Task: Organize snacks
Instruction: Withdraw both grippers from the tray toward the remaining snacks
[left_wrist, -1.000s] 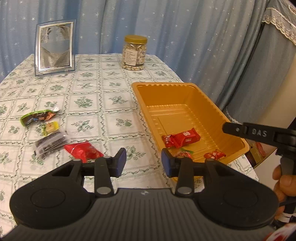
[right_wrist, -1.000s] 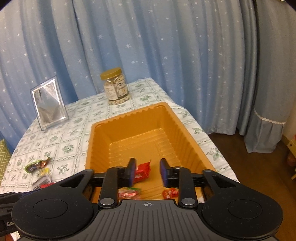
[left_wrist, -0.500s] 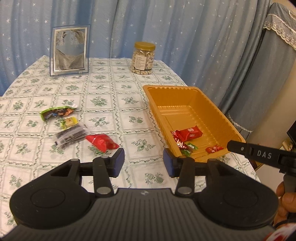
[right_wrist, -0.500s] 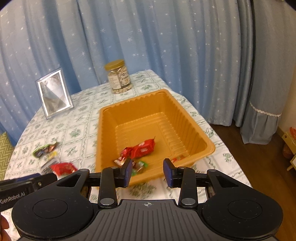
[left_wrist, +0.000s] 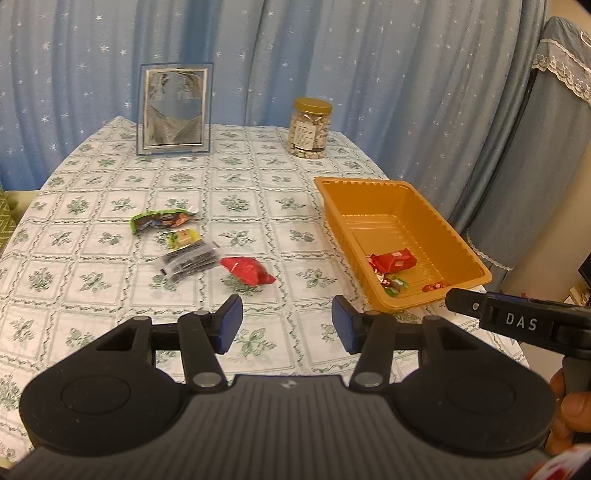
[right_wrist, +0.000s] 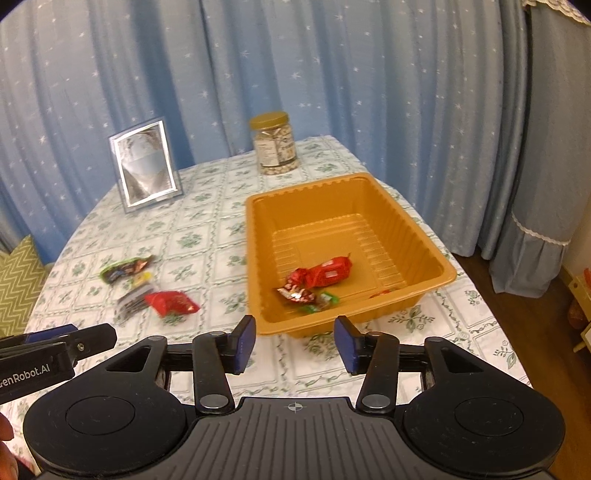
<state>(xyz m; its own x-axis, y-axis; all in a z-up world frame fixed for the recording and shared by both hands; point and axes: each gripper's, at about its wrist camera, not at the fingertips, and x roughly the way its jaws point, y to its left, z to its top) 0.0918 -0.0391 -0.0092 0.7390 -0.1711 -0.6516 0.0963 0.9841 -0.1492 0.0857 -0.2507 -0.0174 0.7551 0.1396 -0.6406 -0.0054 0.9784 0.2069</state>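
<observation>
An orange tray stands at the table's right side and holds a red bar wrapper and a few small candies. Loose on the cloth to its left lie a red packet, a dark clear packet, a small yellow sweet and a green wrapper. My left gripper is open and empty, above the table's near edge. My right gripper is open and empty, in front of the tray's near wall.
A glass picture frame and a jar of nuts stand at the table's far side. Blue starred curtains hang behind. The table edge drops off right of the tray to a wooden floor.
Both grippers have pulled back and up from the tray and the snacks. Both sets of jaws have opened wider. The snacks in the tray and on the cloth have not moved.
</observation>
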